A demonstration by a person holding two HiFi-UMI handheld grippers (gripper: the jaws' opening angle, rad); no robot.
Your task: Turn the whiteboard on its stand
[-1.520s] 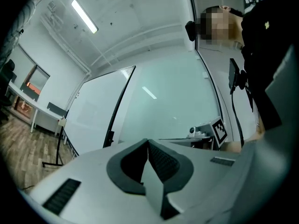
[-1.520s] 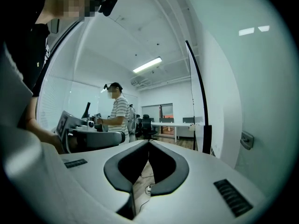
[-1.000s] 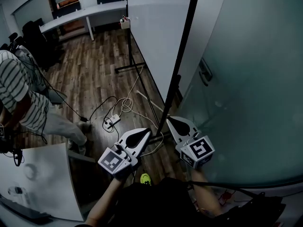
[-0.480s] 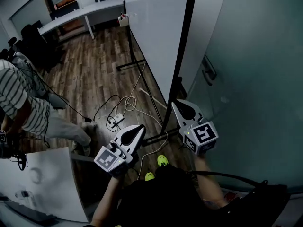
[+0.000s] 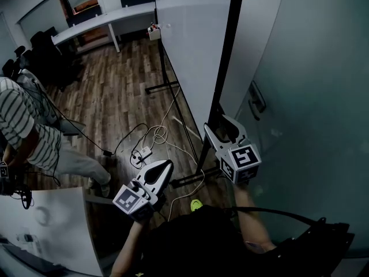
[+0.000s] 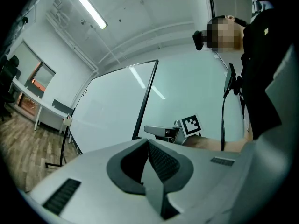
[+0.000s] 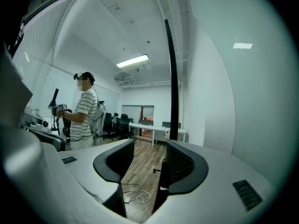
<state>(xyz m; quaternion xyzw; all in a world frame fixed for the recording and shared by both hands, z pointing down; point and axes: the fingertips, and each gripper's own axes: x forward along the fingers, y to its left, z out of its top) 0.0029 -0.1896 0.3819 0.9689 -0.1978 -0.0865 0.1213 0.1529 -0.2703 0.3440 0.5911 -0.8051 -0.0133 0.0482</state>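
The whiteboard (image 5: 190, 45) stands upright on its black stand, with a black frame post (image 5: 228, 56) at its near edge. My right gripper (image 5: 222, 126) is at that post, low down. Its jaws are opening: in the right gripper view the post (image 7: 172, 78) runs up beside the right pad, and the right gripper (image 7: 148, 146) shows a wide gap with the left pad clear of it. My left gripper (image 5: 164, 166) hangs lower left, away from the stand. The left gripper (image 6: 148, 143) is shut with nothing in it and faces the whiteboard (image 6: 117, 111).
A glass wall with a door handle (image 5: 256, 100) lies close on the right. Cables and a power strip (image 5: 144, 149) are on the wood floor by the stand's feet (image 5: 161, 85). A person in a striped shirt (image 5: 23, 126) stands at the left. A white desk (image 5: 104, 22) is at the back.
My right gripper has moved up to the frame post and its jaws have spread apart. My left gripper has drifted a little down and left, still shut.
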